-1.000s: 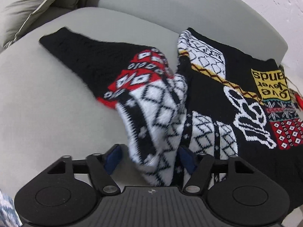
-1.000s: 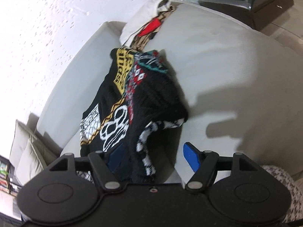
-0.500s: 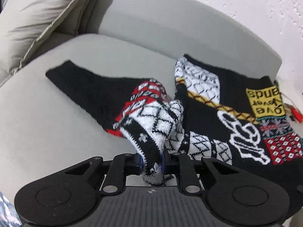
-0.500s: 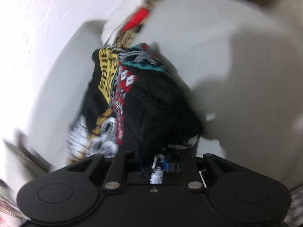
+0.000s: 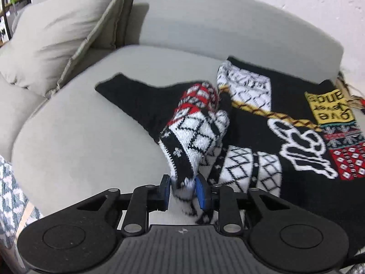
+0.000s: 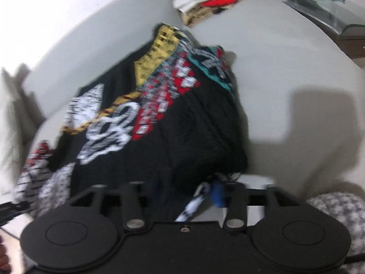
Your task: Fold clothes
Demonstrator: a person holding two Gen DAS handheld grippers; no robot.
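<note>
A black knitted sweater [image 5: 285,114] with white, red and yellow patches lies spread on a grey sofa seat [image 5: 91,141]. Its left sleeve [image 5: 194,132] is lifted and bunched, and the cuff sits between the blue pads of my left gripper [image 5: 183,191], which press on it while the jaws are opening slightly. The right wrist view is blurred. There the sweater [image 6: 194,125] bulges up at its black hem, which hangs with a white patterned strip between the jaws of my right gripper [image 6: 188,191]. Those jaws are opening, with a gap beside the fabric.
A large grey cushion [image 5: 57,34] leans at the sofa's left end. More folded clothes [image 6: 212,2] lie at the sofa's far end. A glass table [image 6: 330,6] stands beyond the sofa. A grey-and-white patterned rug [image 5: 9,194] lies in front of the sofa.
My left gripper closed on the sleeve cuff and lifted it, pulling the sleeve up. My right gripper closed on the hem, then spread again while rolling; its view is blurred.
</note>
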